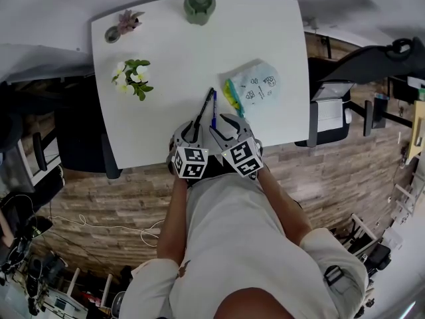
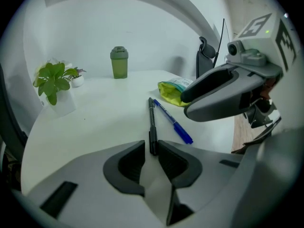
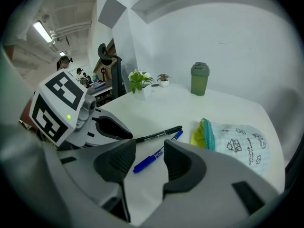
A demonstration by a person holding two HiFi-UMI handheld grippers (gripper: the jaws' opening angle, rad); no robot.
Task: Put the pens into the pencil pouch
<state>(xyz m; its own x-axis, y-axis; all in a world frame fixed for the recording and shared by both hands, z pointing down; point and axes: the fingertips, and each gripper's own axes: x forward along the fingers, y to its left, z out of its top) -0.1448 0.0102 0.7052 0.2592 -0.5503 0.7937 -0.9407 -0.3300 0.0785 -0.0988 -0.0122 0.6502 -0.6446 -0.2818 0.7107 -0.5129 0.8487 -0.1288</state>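
The left hand-held gripper [image 2: 151,149] pinches the near end of the black pen [image 2: 152,122], which lies flat on the table [image 1: 166,45] and points toward the pencil pouch [image 3: 237,141]. The right hand-held gripper [image 3: 149,148] stands spread, with the blue pen [image 3: 156,153] untouched between its jaws, probably lining up a grasp. Both pens lie just short of the pouch's yellow mouth, which faces them, handy for loading. Well beyond the pouch stands a green bottle [image 1: 199,7].

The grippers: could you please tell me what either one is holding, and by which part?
The left gripper pinches the black pen at its near end; the right gripper holds nothing, open around the blue pen.
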